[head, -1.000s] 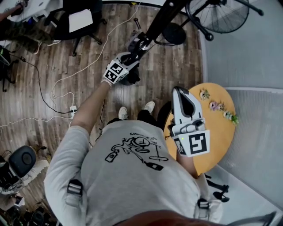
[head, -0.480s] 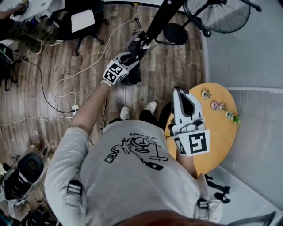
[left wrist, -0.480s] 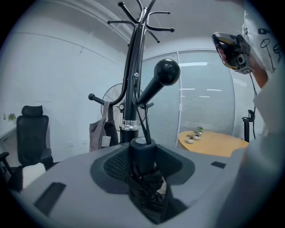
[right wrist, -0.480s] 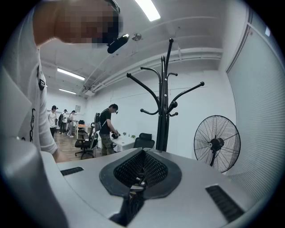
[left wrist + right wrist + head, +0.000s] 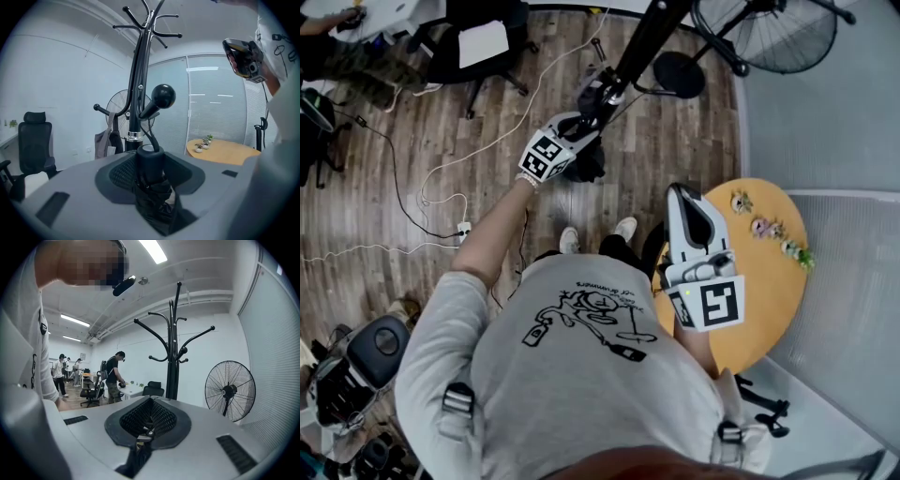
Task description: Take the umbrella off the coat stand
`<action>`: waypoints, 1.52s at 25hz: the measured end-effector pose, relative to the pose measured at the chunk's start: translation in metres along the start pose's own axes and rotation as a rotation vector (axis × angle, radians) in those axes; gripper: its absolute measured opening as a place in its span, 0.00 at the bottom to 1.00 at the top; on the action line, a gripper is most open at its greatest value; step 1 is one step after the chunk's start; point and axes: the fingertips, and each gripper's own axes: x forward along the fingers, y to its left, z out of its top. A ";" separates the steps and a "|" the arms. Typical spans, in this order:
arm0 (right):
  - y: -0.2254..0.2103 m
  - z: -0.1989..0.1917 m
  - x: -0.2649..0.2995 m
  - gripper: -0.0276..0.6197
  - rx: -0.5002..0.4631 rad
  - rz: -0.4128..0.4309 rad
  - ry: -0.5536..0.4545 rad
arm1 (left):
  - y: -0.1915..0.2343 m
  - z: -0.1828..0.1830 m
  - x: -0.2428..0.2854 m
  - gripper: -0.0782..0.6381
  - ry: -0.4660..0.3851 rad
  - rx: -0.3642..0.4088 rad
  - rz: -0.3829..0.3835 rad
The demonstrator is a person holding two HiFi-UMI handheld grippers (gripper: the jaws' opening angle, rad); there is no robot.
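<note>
Left gripper (image 5: 150, 176) has risen slightly, fingers clamped on the folded black umbrella (image 5: 151, 159); its cord (image 5: 149, 135) loops over the black metal coat stand's (image 5: 134, 108) knobbed peg (image 5: 162, 96). Next: lift it clear. Right gripper's (image 5: 143, 439) fingers closed, empty.

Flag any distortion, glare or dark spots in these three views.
Head view: wide-angle bowing at the edges of the floor, evenly lit, sharp. Left gripper view: fisheye with black corners, coat stand curved, umbrella close to the lens and almost featureless black. Right gripper view: same fisheye ring, ceiling light blown out.
</note>
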 end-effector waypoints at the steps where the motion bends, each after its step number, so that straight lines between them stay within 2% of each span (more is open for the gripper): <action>1: 0.000 0.000 0.000 0.07 0.003 0.001 -0.002 | 0.000 0.001 -0.001 0.36 -0.001 0.000 0.000; 15: 0.002 -0.002 -0.008 0.07 0.015 0.015 -0.023 | -0.011 0.019 -0.012 0.36 -0.030 -0.010 0.010; 38: 0.007 -0.011 -0.009 0.07 0.014 0.020 -0.002 | -0.021 0.024 -0.043 0.36 -0.038 -0.011 0.024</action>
